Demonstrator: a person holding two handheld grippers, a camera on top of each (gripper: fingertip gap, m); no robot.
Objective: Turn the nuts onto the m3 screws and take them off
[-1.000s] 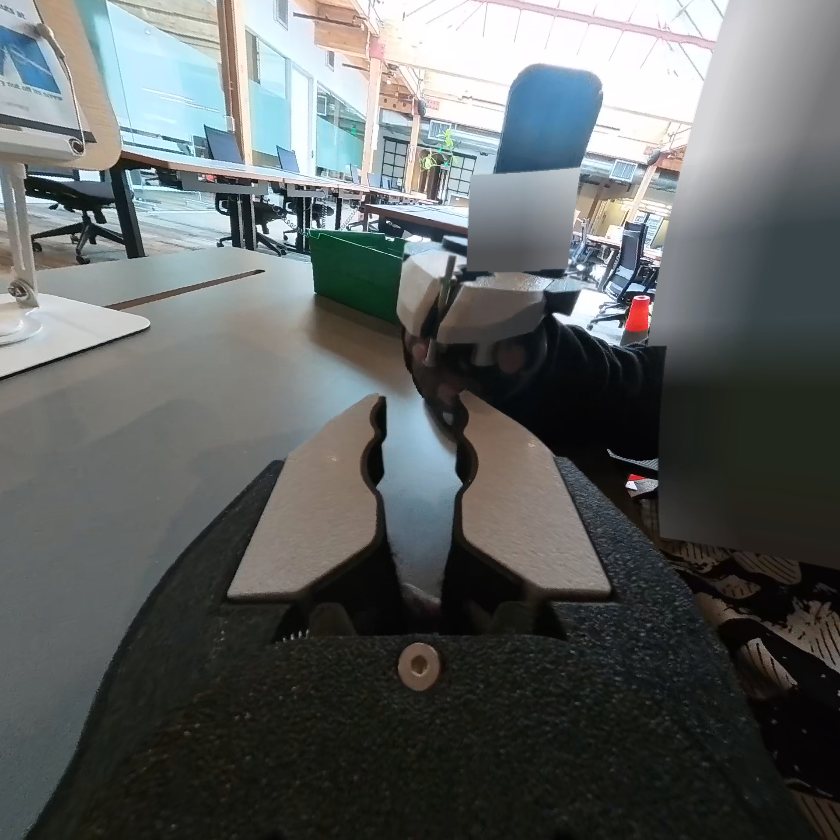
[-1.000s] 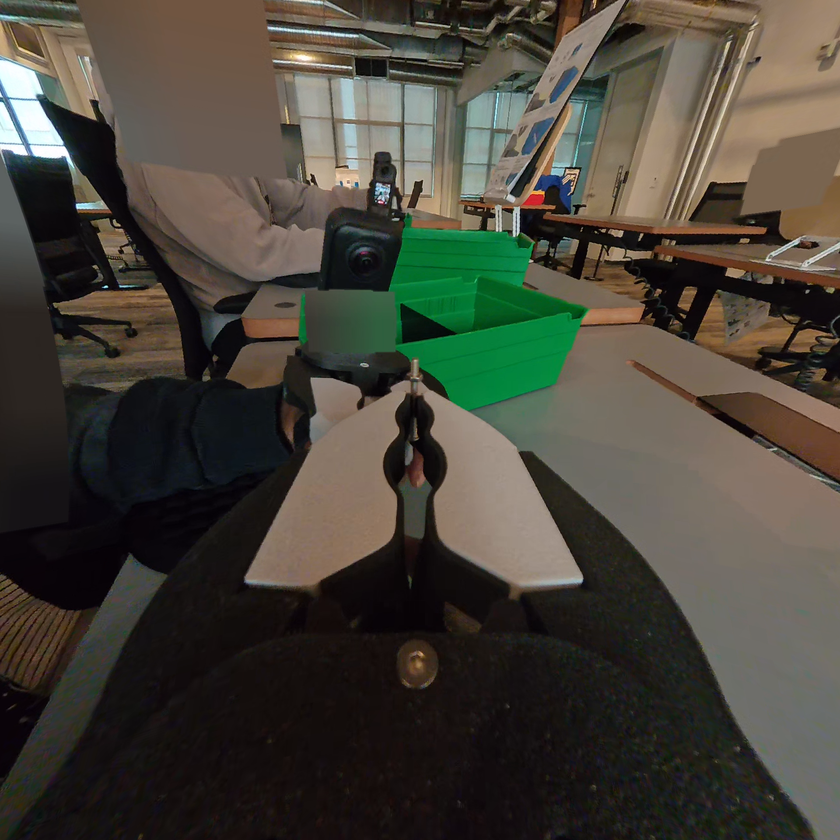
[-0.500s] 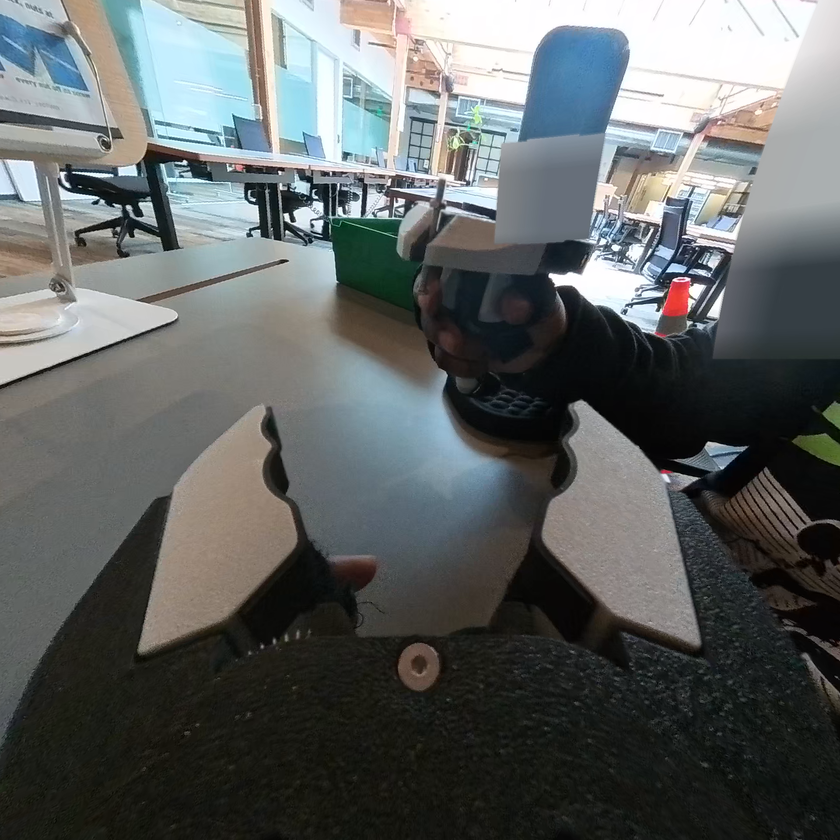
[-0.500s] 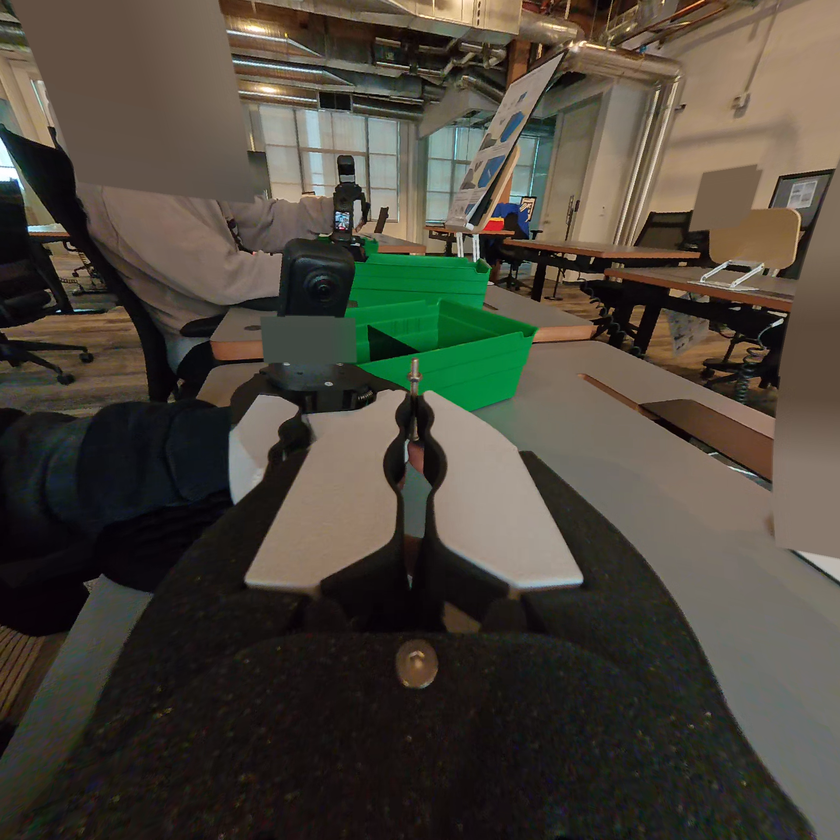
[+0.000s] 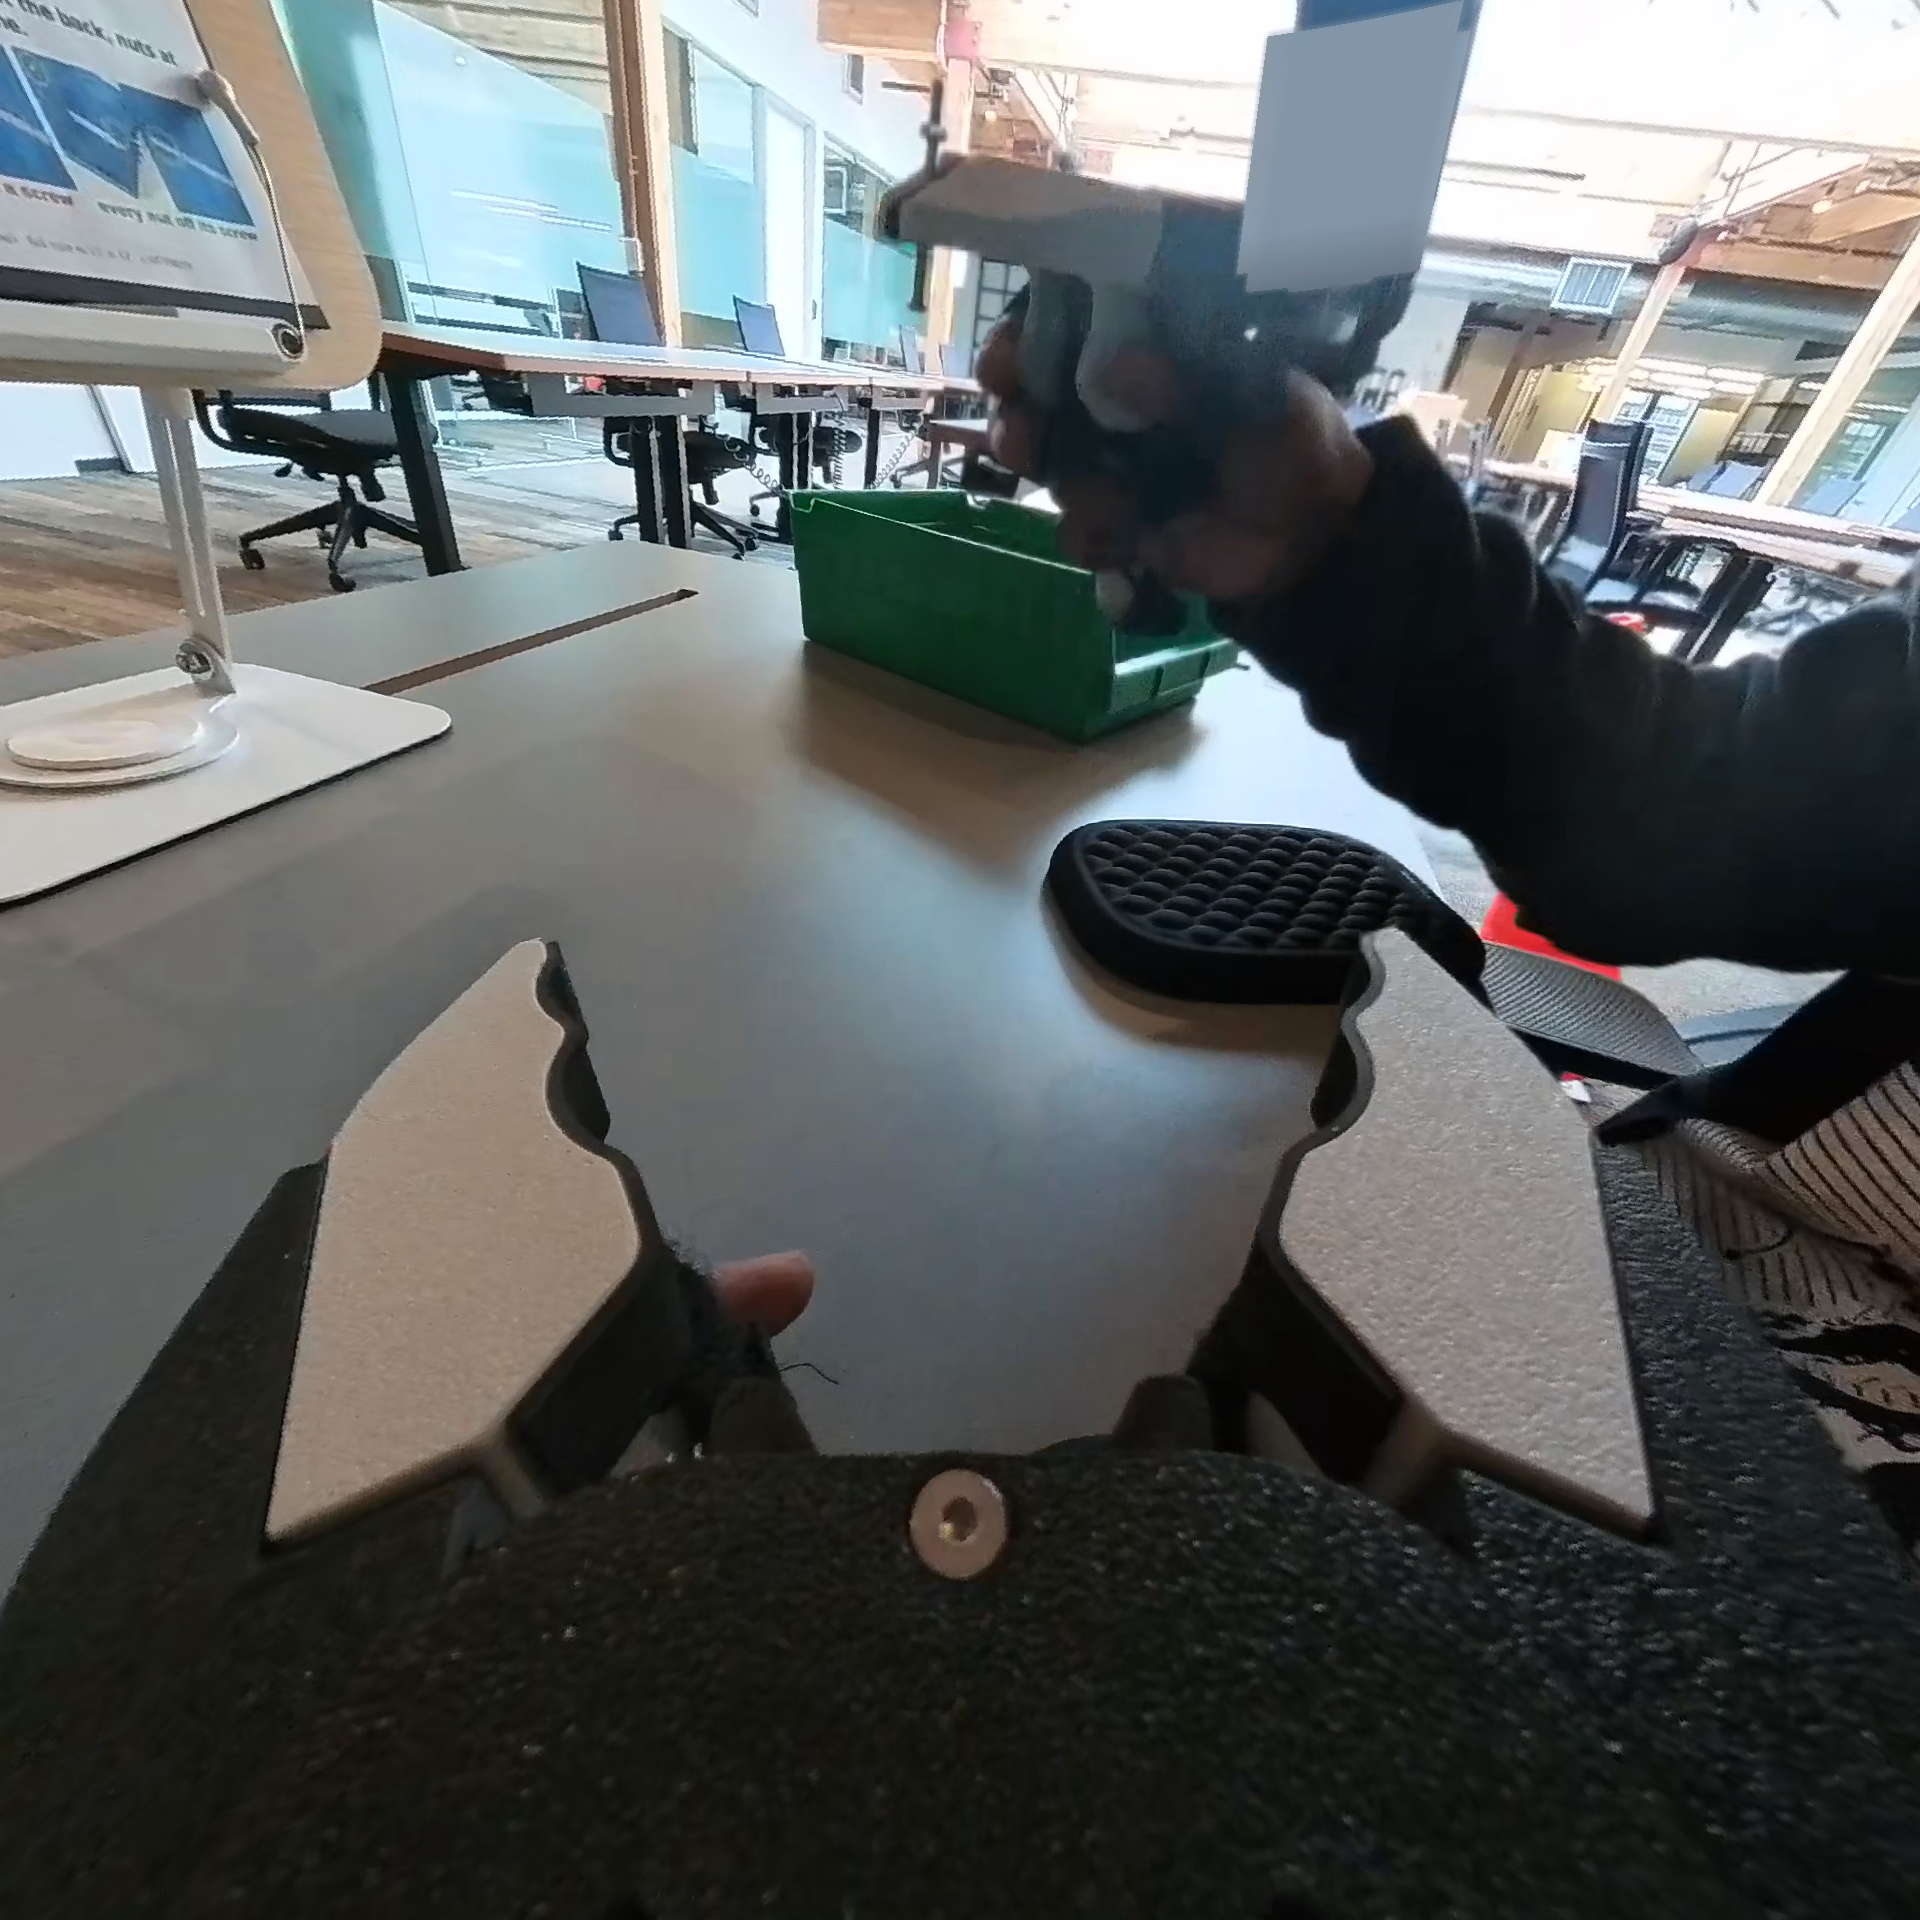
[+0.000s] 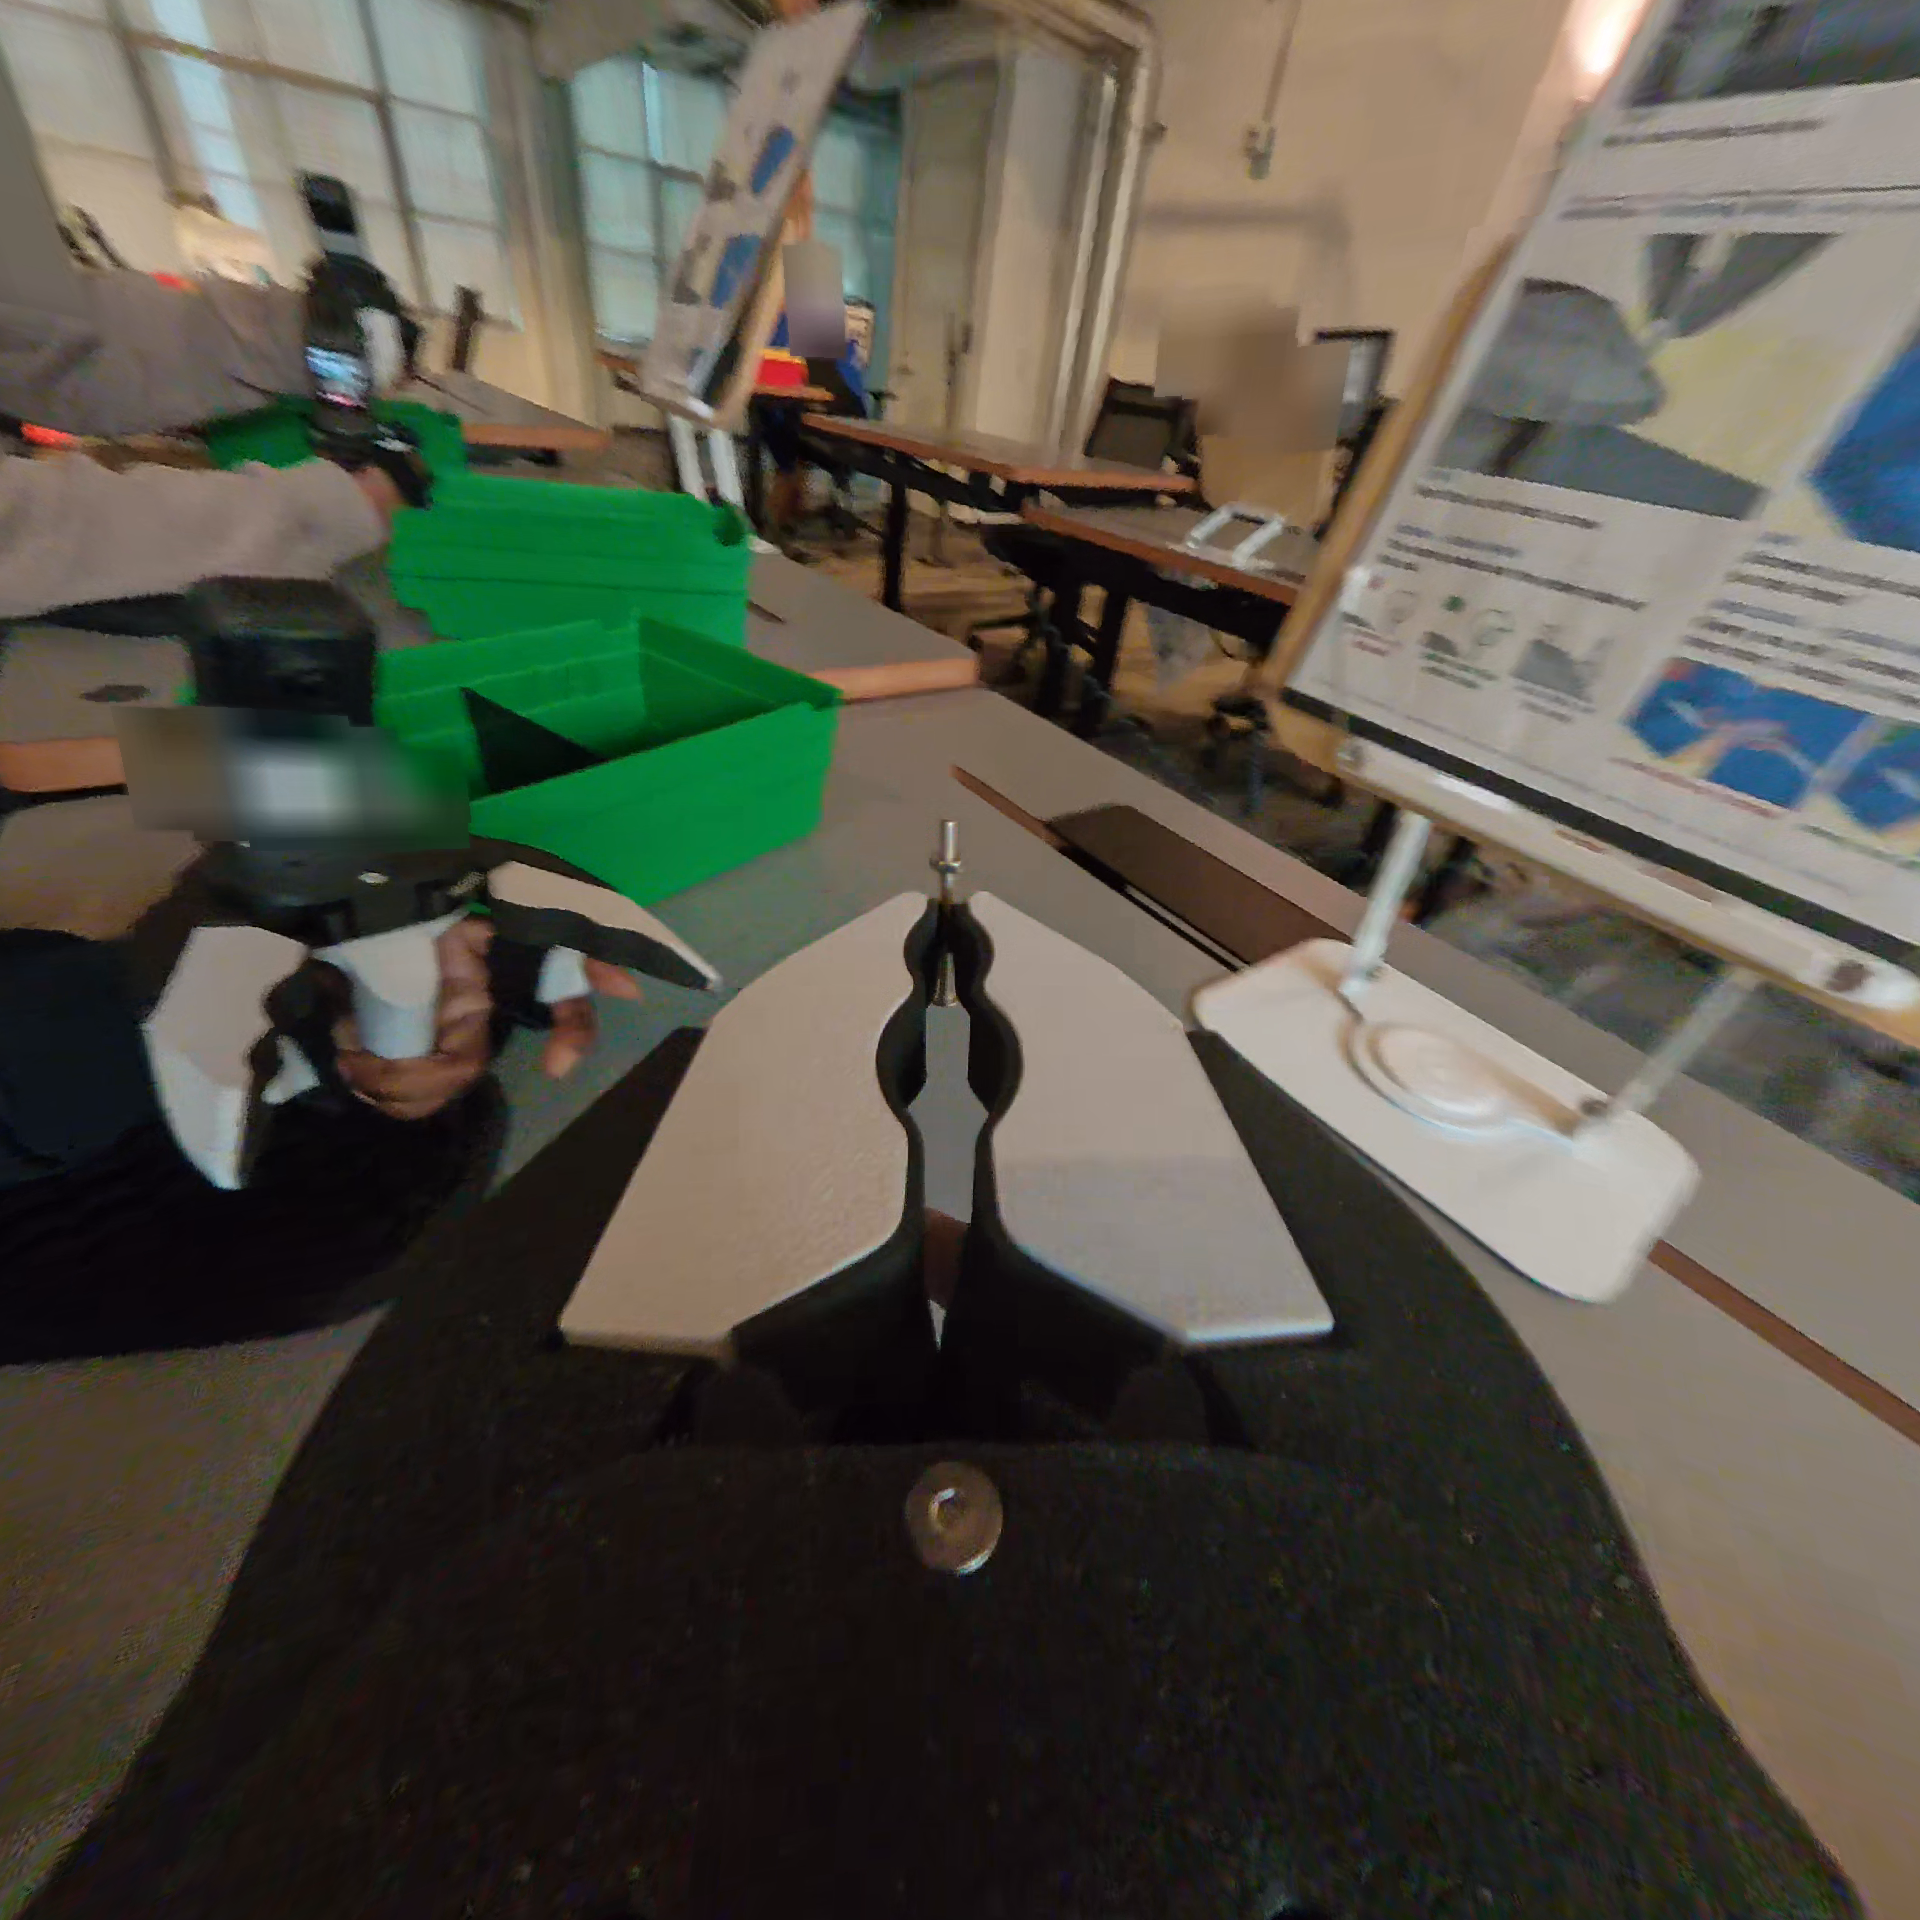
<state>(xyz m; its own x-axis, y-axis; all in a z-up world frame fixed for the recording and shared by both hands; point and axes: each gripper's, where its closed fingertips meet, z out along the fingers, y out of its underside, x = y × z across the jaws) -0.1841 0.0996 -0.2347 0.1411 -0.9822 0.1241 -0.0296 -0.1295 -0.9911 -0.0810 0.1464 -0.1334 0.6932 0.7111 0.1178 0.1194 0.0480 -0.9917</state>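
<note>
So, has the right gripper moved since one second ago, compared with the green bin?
Yes. In the left wrist view the right gripper has risen from below the green bin's rim to well above it.

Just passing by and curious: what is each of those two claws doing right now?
Left gripper: wide open, holding nothing.
Right gripper: closed on a small screw with a nut on it.
</note>
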